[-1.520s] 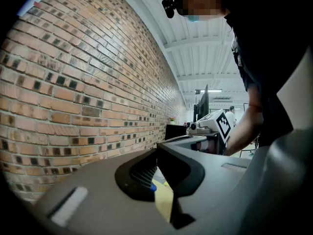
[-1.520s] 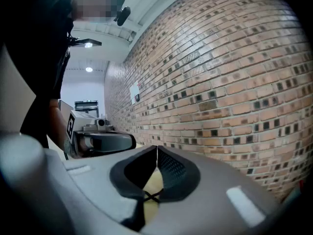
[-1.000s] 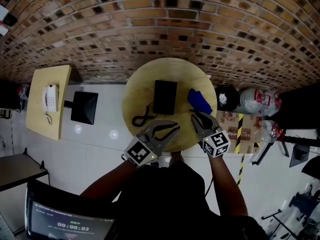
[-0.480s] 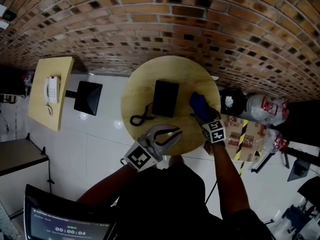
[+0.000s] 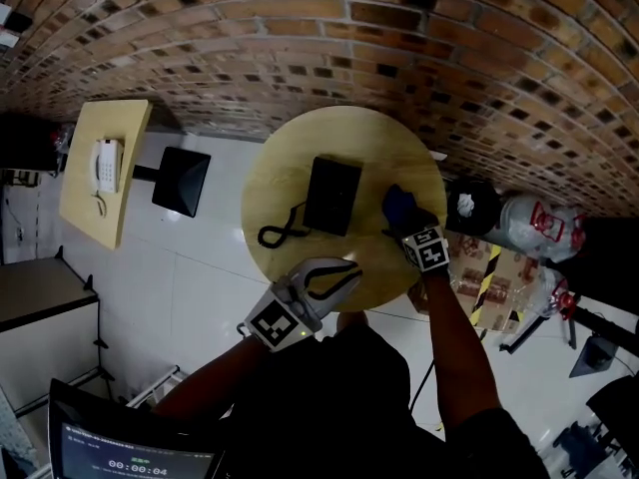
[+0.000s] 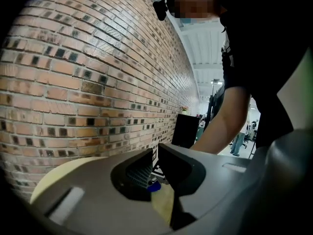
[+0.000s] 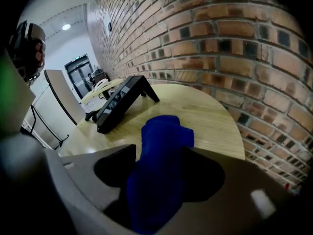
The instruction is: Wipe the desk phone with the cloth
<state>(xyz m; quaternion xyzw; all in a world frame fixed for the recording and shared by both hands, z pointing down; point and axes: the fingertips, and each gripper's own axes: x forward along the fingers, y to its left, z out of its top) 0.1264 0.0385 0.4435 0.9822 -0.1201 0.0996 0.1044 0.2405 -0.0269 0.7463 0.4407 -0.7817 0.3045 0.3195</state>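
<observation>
A black desk phone [image 5: 331, 196] stands in the middle of the round wooden table [image 5: 290, 158]; its handset [image 5: 283, 234] lies off to the left on its cord. A blue cloth [image 5: 397, 203] is bunched up to the right of the phone. My right gripper [image 5: 404, 226] reaches over the cloth. In the right gripper view the cloth [image 7: 164, 131] lies between the opening jaws with dark gaps on both sides, and the phone [image 7: 120, 104] stands ahead to the left. My left gripper [image 5: 356, 267] hovers at the table's near edge, shut and empty [image 6: 155, 153].
A brick wall [image 5: 419, 38] runs behind the table. To the left stand a square table with a white phone [image 5: 103, 166] and a black seat [image 5: 180, 181]. Plastic bags [image 5: 529, 223] and a cardboard box [image 5: 479, 267] crowd the floor at right.
My right gripper has moved forward onto the blue cloth and its jaws have spread around it. The left gripper has drifted slightly back toward the table's near edge.
</observation>
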